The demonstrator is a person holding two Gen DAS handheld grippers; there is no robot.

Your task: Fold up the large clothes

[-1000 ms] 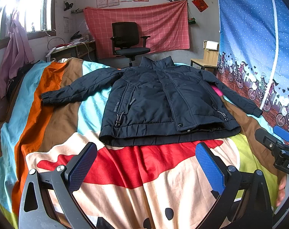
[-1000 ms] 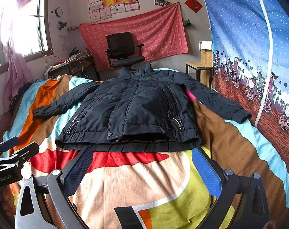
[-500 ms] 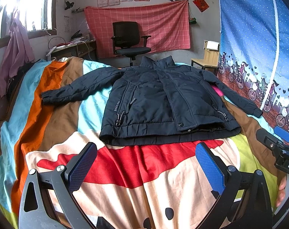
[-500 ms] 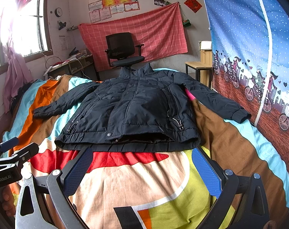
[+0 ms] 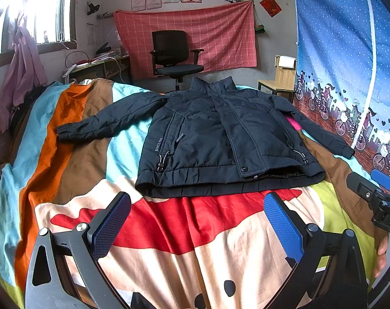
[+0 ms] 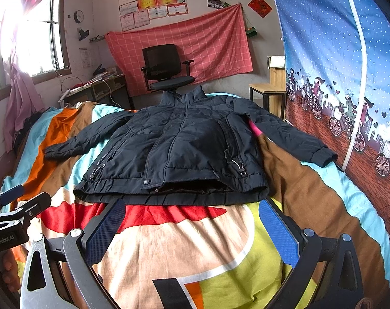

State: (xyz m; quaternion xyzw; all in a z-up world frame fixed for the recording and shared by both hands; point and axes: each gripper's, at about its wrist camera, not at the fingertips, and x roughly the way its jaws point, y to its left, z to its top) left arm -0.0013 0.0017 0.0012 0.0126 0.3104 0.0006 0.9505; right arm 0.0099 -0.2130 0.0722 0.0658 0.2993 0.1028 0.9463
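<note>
left gripper [image 5: 197, 225]: fingers spread wide, nothing between them, hovering over the bedspread [image 5: 184, 252], short of the jacket hem
right gripper [image 6: 192, 228]: fingers spread wide, nothing held; left fingertip just at the hem edge
jacket [image 5: 220, 139]: dark navy, flat on the bed, front up, zipped, collar away from the fingers, hem nearest them, both sleeves out to the sides
beyond: office chair [image 5: 175, 56], pink checked cloth [image 5: 189, 36] on wall, blue curtain [image 5: 349, 59] at right
</note>
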